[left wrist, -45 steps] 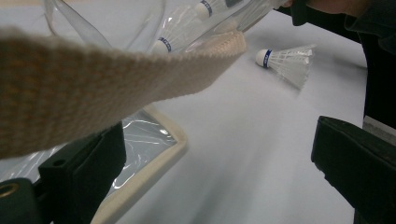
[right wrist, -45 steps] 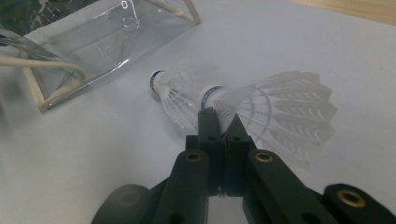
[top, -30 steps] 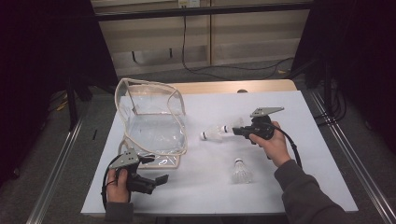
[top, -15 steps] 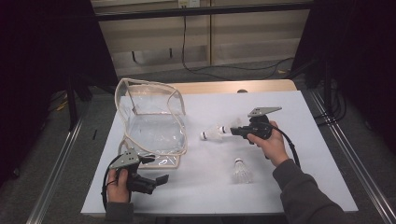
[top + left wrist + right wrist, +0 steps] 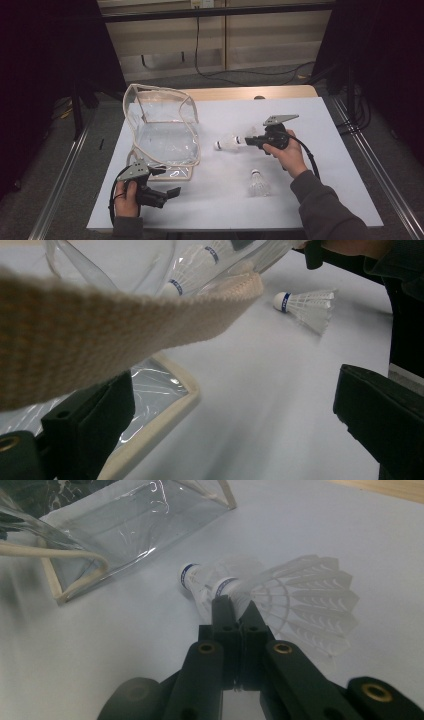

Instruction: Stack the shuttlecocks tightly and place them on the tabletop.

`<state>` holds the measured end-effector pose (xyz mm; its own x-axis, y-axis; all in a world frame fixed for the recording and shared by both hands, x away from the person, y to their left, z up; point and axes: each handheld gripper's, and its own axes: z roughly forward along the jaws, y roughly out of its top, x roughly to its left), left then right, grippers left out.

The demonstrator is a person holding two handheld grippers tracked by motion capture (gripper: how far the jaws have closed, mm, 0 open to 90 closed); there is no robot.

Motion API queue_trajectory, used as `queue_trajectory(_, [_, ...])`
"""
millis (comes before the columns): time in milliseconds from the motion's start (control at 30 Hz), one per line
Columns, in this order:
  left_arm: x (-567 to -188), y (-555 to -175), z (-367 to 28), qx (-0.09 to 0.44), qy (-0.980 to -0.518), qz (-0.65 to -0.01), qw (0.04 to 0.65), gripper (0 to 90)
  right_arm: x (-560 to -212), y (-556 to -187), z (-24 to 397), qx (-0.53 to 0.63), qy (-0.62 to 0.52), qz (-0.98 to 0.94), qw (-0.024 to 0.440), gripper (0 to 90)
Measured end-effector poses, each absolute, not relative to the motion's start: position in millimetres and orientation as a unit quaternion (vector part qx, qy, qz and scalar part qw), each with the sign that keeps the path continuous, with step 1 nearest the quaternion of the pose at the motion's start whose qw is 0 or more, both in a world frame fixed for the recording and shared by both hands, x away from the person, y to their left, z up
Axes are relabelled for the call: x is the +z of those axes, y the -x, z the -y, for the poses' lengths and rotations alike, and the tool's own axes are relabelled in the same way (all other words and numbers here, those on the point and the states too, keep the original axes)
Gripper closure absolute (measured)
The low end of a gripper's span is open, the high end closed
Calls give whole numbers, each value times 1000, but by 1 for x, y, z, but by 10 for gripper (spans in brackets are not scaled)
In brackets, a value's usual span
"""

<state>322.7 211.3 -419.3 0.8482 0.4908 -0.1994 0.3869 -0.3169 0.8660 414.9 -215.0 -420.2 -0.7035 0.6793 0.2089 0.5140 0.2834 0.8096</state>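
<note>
Shuttlecock [image 5: 229,143] pinched in right gripper [image 5: 248,141] jaws, clear bag [image 5: 162,131] nearby

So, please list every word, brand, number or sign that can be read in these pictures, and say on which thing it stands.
No text here is readable.
Blue band around the cork of the loose white feather shuttlecock: small print, too blurred to read.
Blue bands on the white shuttlecocks in the right gripper: print too small.
Clear plastic bag with beige trim: no label visible.
</note>
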Motion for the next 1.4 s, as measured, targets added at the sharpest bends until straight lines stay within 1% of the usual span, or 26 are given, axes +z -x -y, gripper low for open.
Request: queue_trajectory(1400, [-420, -323, -211, 49, -810, -272, 517, 34, -431, -418, 202, 460, -372, -803, 77, 894])
